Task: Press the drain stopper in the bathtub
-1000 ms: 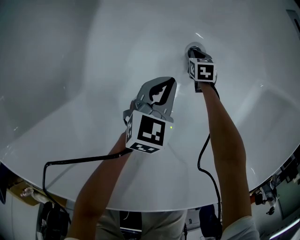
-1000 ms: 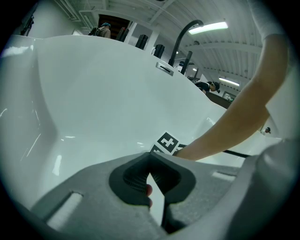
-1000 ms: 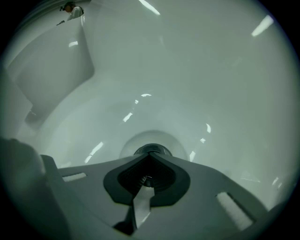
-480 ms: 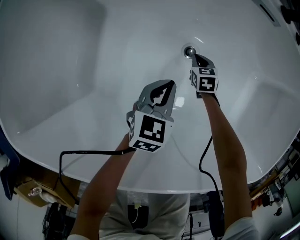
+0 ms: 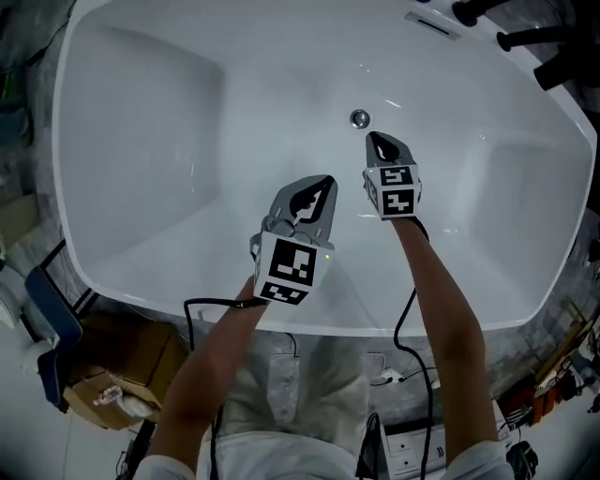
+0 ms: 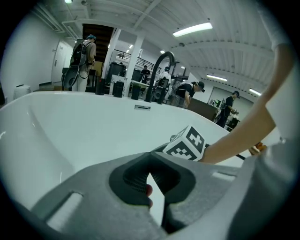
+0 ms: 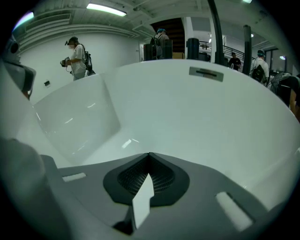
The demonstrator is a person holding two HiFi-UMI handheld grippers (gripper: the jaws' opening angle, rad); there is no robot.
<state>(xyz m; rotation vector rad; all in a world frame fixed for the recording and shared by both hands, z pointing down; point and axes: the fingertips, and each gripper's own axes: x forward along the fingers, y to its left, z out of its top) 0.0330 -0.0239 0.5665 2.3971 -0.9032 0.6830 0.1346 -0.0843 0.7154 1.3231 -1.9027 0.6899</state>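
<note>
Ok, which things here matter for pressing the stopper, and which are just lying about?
For the job:
drain stopper
bathtub
right gripper, shut, nearest the stopper
left gripper, shut, empty

Lying about:
black faucet
overflow plate
cardboard box

The bathtub [image 5: 187, 112] is seen steeply from above in the head view; its far wall is shared by both low gripper views.

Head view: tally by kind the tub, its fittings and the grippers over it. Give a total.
Bathtub: 1
Drain stopper: 1
Overflow plate: 1
Grippers: 2 (left gripper, right gripper)
Total: 5
</note>
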